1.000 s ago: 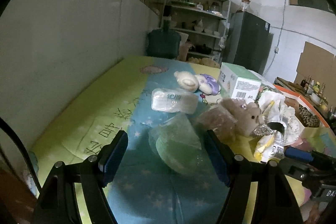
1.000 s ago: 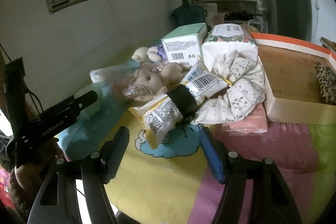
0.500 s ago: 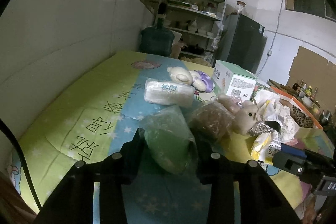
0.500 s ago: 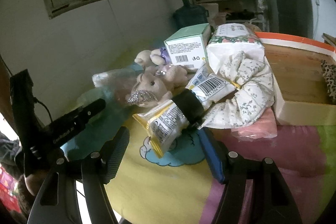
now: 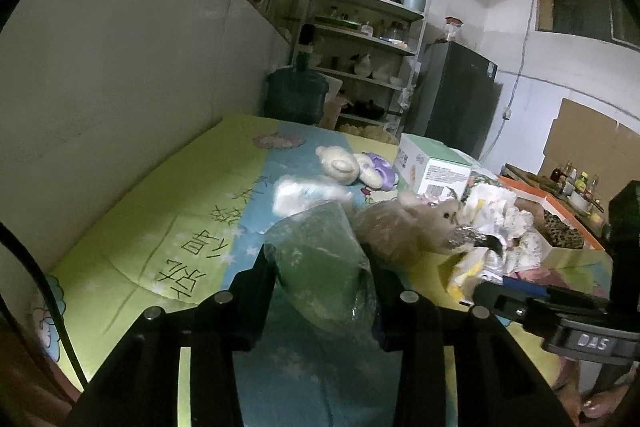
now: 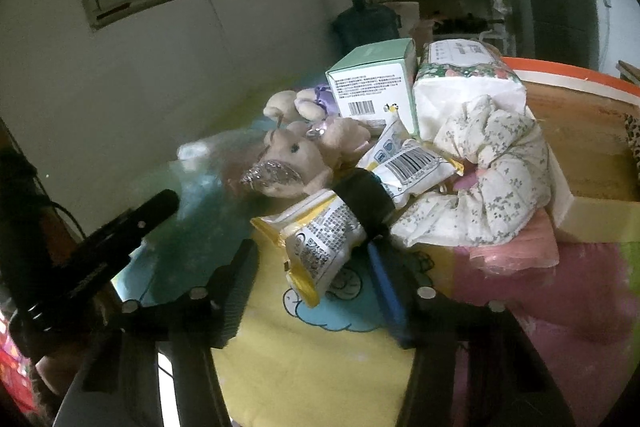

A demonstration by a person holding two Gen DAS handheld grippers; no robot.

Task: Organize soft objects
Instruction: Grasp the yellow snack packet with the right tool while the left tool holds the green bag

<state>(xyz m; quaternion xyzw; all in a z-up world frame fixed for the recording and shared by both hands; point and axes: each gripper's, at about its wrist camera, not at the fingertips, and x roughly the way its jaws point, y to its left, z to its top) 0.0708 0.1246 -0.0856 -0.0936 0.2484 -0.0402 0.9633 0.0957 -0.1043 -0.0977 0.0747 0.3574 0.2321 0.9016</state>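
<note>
Two grabs underway: green bagged item (image 5: 320, 267), near counter (image 5: 132, 227) edge, clamped in left tongs (image 5: 318, 291); right tongs (image 6: 312, 271) closing around yellow snack packet (image 6: 320, 243), pads not visibly pressing. Next: finish closing, lift both clear.

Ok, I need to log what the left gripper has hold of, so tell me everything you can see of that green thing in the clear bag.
The green item in its bag is a rounded, soft-looking pale green lump inside a crinkled, see-through plastic wrap that rises to a loose peak above it. It sits between the left gripper fingers, whose pads press both its sides, over the blue starred part of the table cover. A brownish bagged item lies against its right side. Its underside is hidden.
</note>
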